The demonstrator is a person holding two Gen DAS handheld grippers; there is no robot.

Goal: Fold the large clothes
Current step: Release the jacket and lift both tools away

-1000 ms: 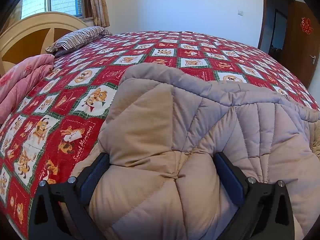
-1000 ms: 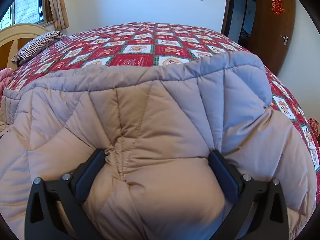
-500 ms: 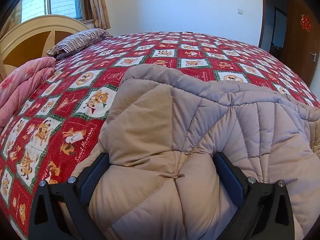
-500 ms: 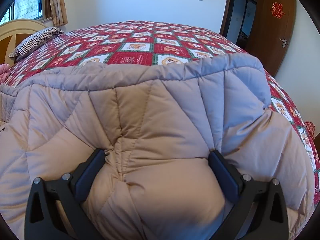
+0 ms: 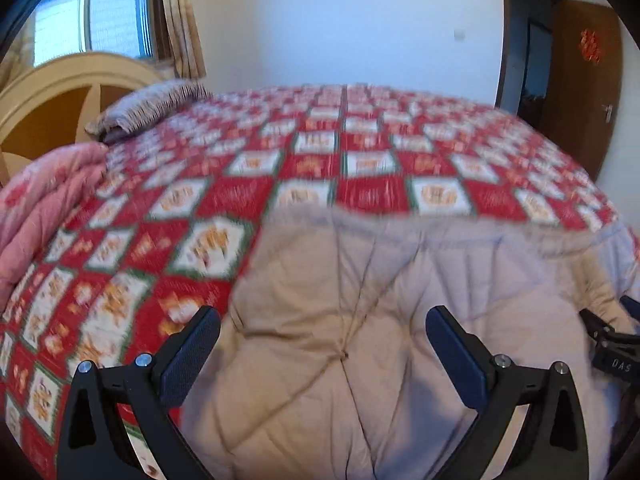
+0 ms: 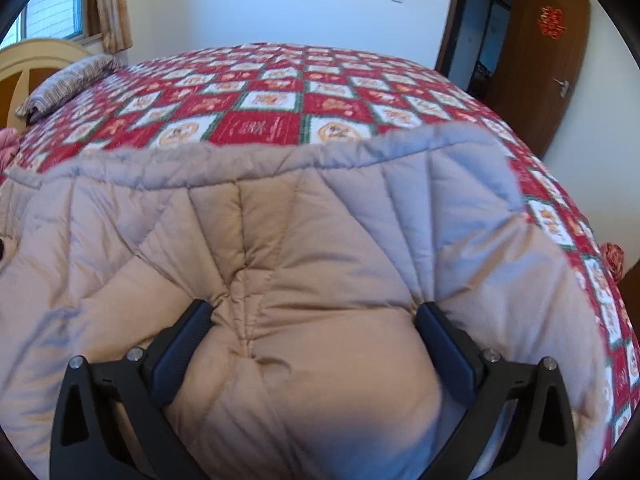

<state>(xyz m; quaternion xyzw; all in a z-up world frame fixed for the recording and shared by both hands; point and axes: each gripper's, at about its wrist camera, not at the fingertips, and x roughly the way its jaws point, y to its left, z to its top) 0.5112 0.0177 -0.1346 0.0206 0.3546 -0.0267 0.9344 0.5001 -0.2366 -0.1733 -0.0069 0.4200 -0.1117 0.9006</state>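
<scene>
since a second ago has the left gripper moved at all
Yes. The left gripper has let go and pulled back: its fingers now stand clear of the beige padded coat, and the striped pillow sits lower in view.

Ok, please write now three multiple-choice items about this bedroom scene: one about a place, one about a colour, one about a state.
1. Where does the striped pillow lie?
A. beside the cream wooden headboard
B. on the floor
C. in the doorway

2. What colour is the quilted padded jacket on the red patterned bedspread?
A. black
B. beige
C. green

3. What is the right gripper doing?
A. hanging free above the bed
B. holding the pillow
C. clamping a bulge of the jacket

Key: 1 A, the pillow rests at the bed's far left end, next to the headboard; 2 B, its fabric is beige all over; 3 C, the padding bulges out between the two fingers that press on it.
</scene>
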